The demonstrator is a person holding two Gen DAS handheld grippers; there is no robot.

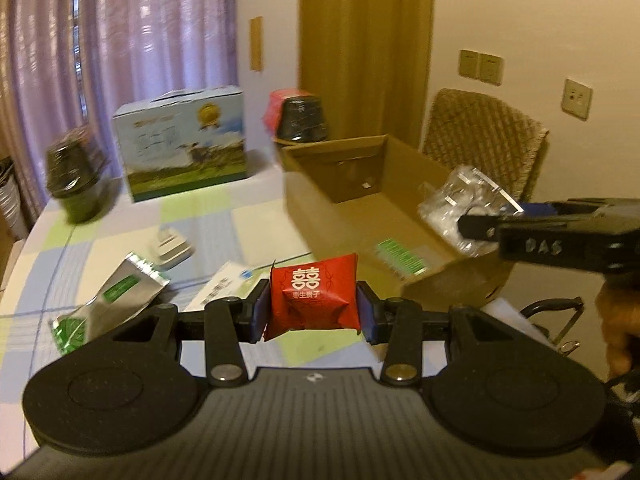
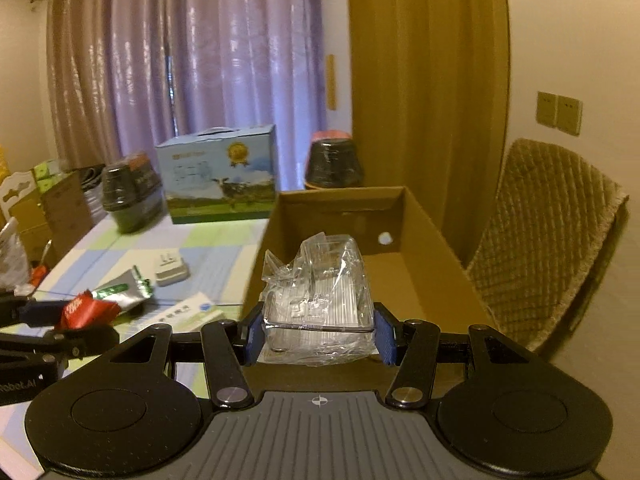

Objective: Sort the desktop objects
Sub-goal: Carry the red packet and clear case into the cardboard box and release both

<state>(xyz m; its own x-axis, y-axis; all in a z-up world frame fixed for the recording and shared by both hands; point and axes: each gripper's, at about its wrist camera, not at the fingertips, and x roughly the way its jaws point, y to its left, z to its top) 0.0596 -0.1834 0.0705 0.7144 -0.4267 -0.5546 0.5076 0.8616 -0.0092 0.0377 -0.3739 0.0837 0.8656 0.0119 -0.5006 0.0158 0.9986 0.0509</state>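
Observation:
My left gripper (image 1: pixel 312 306) is shut on a red candy packet (image 1: pixel 314 294) with white characters, held above the checked tablecloth just left of the open cardboard box (image 1: pixel 320 204). My right gripper (image 2: pixel 318 330) is shut on a clear plastic case wrapped in crinkled film (image 2: pixel 318 292), held over the near end of the cardboard box (image 2: pixel 424 276). In the left wrist view that gripper (image 1: pixel 478 228) and its clear case (image 1: pixel 456 200) hang over the box's right side. The right wrist view shows the left gripper (image 2: pixel 86 322) with the red packet (image 2: pixel 84 310) at far left.
On the tablecloth (image 1: pixel 120 240) lie a silver-green foil pouch (image 1: pixel 116 300), a white plug adapter (image 1: pixel 170 246) and a printed leaflet (image 1: pixel 224 286). At the back stand a blue milk carton box (image 1: pixel 184 142) and two dark pots (image 1: pixel 76 172) (image 1: pixel 302 118). A wicker chair (image 1: pixel 484 140) stands behind the cardboard box.

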